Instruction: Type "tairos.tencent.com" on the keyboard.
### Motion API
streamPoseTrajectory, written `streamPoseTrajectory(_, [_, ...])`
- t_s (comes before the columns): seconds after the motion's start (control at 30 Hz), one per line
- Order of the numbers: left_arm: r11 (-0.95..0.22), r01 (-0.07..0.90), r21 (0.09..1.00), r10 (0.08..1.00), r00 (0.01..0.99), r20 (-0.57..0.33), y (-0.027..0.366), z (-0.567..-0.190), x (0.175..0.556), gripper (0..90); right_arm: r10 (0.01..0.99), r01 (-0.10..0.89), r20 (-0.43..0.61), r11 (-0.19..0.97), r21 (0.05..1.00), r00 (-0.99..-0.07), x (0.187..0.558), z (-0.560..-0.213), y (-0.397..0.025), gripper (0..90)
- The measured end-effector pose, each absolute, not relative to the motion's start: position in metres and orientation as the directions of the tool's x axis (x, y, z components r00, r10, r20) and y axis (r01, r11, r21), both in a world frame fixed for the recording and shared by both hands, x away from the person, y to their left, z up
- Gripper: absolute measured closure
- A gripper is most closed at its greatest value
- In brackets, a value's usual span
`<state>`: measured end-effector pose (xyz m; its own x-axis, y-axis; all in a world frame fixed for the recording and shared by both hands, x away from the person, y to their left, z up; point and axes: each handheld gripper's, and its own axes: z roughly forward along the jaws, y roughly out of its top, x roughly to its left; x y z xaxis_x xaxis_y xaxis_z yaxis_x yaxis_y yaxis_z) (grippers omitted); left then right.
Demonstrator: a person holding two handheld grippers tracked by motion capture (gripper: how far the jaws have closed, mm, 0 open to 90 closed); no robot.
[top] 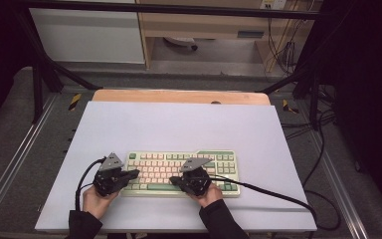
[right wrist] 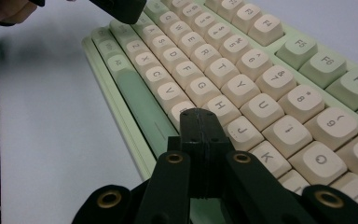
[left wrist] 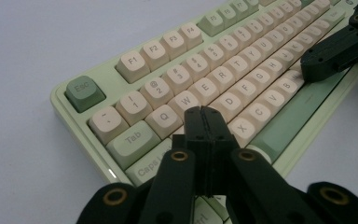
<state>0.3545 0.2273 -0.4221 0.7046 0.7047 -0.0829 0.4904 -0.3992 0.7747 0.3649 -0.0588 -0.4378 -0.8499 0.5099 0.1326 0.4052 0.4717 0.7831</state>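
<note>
- The keyboard (top: 181, 173) sat near the front edge of the white table (top: 179, 124), pale green case with cream keys and a green spacebar.
- Left hand-held gripper (top: 132, 174) was at the keyboard's left end, jaws pressed tight together with nothing between them. In the left gripper view its tip (left wrist: 202, 112) sat right over the keys around A and S, can't tell if it was actually touching.
- Right hand-held gripper (top: 175, 181) was also closed up and empty, tip (right wrist: 198, 114) down by the bottom letter row just beside the spacebar (right wrist: 142, 105).
- Both of the person's hands came in from the near side, a black cable (top: 273, 195) trailing off right.
</note>
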Motion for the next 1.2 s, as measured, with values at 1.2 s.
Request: streamPoseTrajectory(1.2, [-0.444, 0.455, 0.772, 0.659, 0.749, -0.063, 0.167, -0.415, 0.371, 90.0, 0.593, 0.427, 0.121, 0.409, 0.806, -0.796, 0.362, -0.42, -0.122, 90.0])
